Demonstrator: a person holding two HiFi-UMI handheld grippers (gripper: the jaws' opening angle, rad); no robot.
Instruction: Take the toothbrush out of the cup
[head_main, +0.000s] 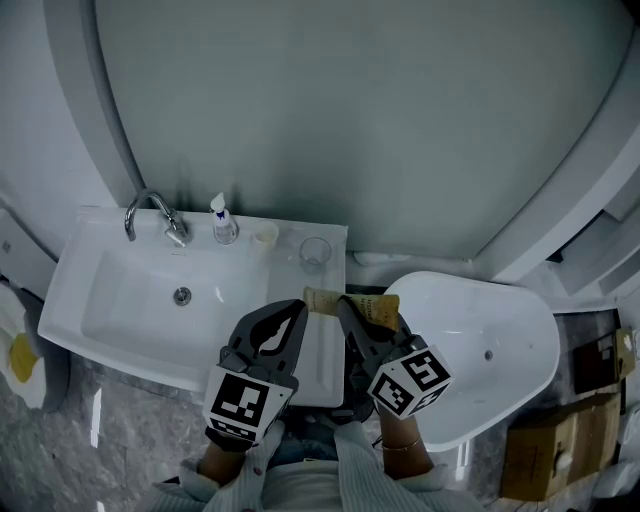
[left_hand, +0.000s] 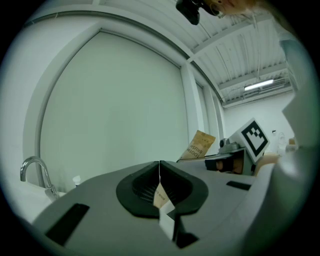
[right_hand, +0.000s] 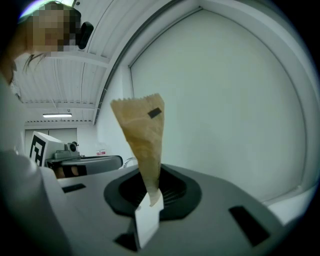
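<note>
right tongs tight on brown "tooth brush" packet; left tongs tight on, perhaps, its scrap

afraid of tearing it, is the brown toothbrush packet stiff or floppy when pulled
Probably light and fairly stiff: the packet stands up unsupported from the right claw. Likely creasable, since it looks wrinkled there. May tear, as the left claw also pinches its edge.

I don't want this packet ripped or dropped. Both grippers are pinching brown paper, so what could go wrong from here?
The right gripper pinches only the narrow end of the toothbrush packet, so it could slip out. The left gripper holds just a small bit of brown paper; pulling apart may tear that off rather than open the packet. A dropped packet could land in the sink.
</note>
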